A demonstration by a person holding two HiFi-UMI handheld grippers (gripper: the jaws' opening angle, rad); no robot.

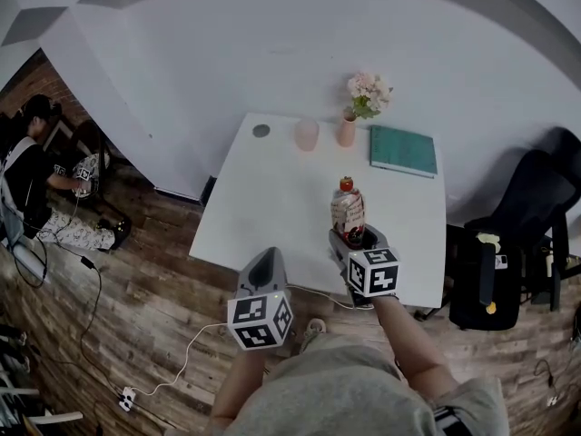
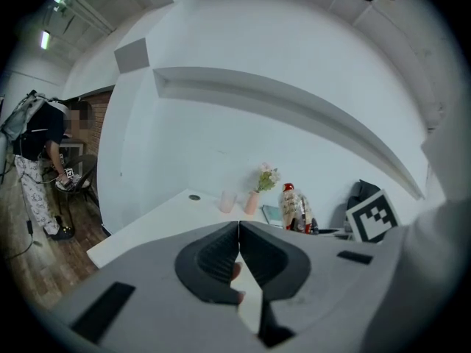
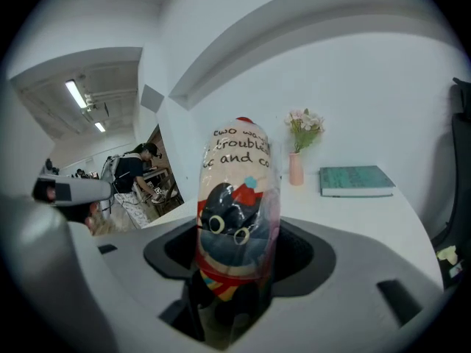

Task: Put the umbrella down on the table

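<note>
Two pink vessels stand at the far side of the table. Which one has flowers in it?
The narrow pink vase, nearer the green book, holds the flowers. The wider pink cup to its left shows none.

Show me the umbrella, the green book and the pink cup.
umbrella [image 3: 237,197], right gripper view, its printed sleeve.
green book [image 1: 403,150], head view, cover's middle.
pink cup [image 1: 307,135], head view, its side.

Walls: I see a plain white wall [image 1: 272,53] behind the white worktop [image 1: 263,207].
Floor: wood planks [image 1: 136,307].
Light: ceiling strips [image 3: 76,94].
</note>
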